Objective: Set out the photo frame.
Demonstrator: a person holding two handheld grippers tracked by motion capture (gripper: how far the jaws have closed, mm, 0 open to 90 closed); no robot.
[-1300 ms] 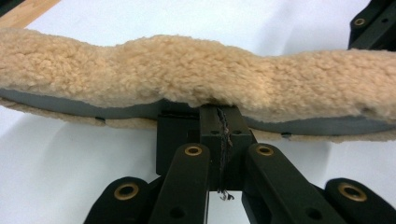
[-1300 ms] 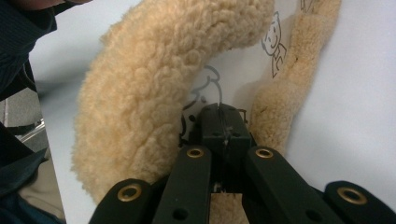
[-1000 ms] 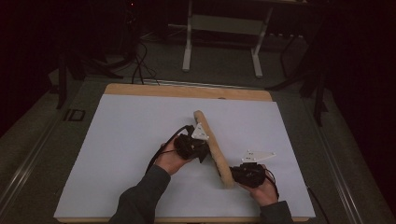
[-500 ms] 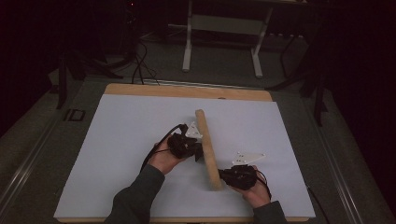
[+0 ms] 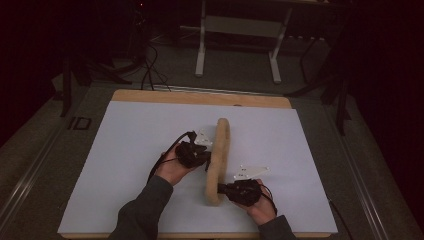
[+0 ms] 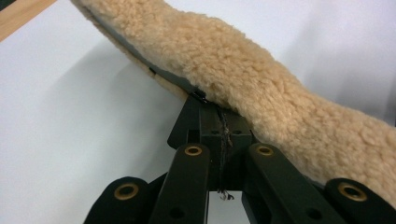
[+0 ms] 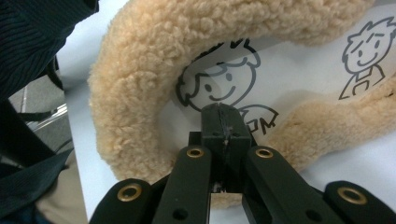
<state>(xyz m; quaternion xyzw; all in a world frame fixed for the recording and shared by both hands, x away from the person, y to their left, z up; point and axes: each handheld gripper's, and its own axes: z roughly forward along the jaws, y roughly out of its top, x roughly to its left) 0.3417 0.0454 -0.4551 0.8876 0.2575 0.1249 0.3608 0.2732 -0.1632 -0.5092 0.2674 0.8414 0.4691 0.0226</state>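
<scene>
1. At the left of the high view, your left hand point(image 5: 172, 167) holds the left gripper point(image 5: 202, 155) over the white sheet point(image 5: 125, 145) that covers the wooden table point(image 5: 150, 96); your dark sleeve point(image 5: 142, 215) comes in from the bottom edge.
2. Your left gripper's jaws are pressed together on the edge of the fleece insole point(image 5: 220, 160), about midway along its length. In the left gripper view the jaw tips meet with no gap right at the insole's grey rim point(image 6: 163, 74), and the tan pile point(image 6: 261, 88) bulges over them.
3. The fleece insole stands on its edge near the middle of the sheet, running from the far side toward you and bent slightly, held off flat by both tools.
4. At its near end, your right gripper point(image 5: 225, 189) is clamped on the insole. In the right gripper view the jaws sit closed on the white printed face point(image 7: 299, 70), which carries cartoon figures point(image 7: 219, 84), with the fleece rim point(image 7: 130, 107) curling round the tips.
5. Your right hand point(image 5: 257, 202) rests low at the right, just beside the sheet's near edge, with the grey plate point(image 5: 250, 171) on top of its gripper.
</scene>
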